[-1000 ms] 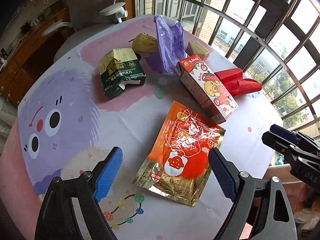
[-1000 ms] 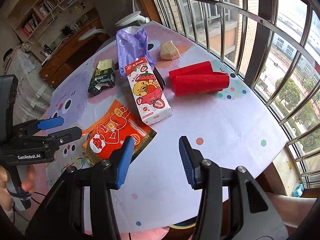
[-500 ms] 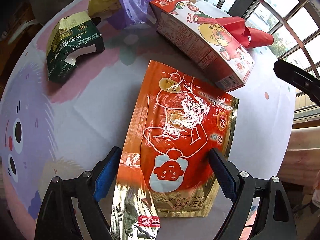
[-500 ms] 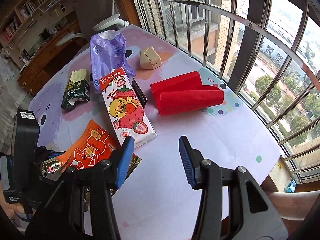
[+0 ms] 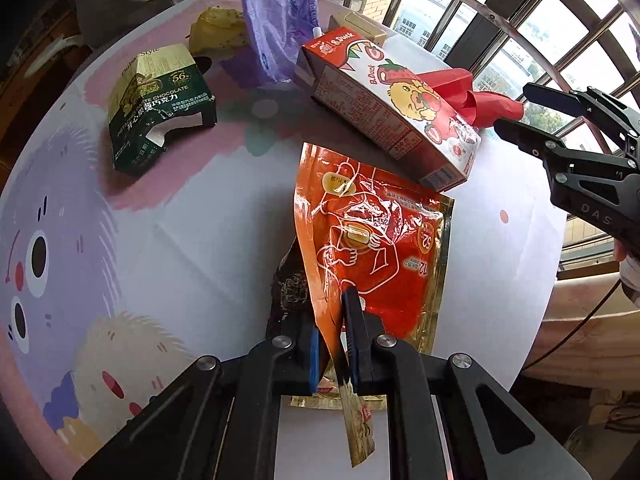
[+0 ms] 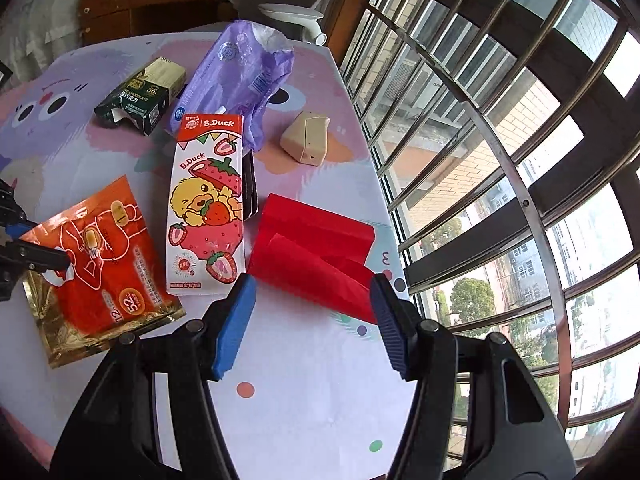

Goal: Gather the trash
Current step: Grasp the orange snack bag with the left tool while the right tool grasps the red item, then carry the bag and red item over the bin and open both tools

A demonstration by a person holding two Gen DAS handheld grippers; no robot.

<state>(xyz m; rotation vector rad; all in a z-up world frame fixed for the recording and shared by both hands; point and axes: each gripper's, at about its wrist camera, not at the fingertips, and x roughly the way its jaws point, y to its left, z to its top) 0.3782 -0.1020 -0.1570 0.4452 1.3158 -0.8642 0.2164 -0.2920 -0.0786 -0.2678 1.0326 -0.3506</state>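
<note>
- Since half a second ago, the left gripper (image 5: 334,344) has gone from straddling the orange foil pouch (image 5: 376,248) with its jaws wide to pinching the pouch's near edge, which now stands folded up between the blue pads (image 5: 352,332).
- Much of the pouch looks raised off the tablecloth (image 5: 180,216), a dark shadow beneath its left side; its far end reaches toward the strawberry drink carton (image 5: 384,108).
- From the right wrist view, the same pouch (image 6: 96,256) lies left of the carton (image 6: 208,208), with the left gripper's fingers (image 6: 36,258) clamped on its left edge.
- Right gripper (image 6: 312,320) hovers with its jaws spread wide, empty, just in front of the red folded wrapper (image 6: 316,248), which lies right of the carton near the table's window-side edge.
- Behind the carton stands a crumpled purple plastic bag (image 6: 240,76), and right of it a small beige wedge-shaped carton (image 6: 306,140).
- A dark green chocolate box (image 5: 156,108), torn open, lies well left of the carton; a crumpled yellow wrapper (image 5: 218,32) sits behind it.
- Barred windows (image 6: 500,140) curve round the table's far side.
</note>
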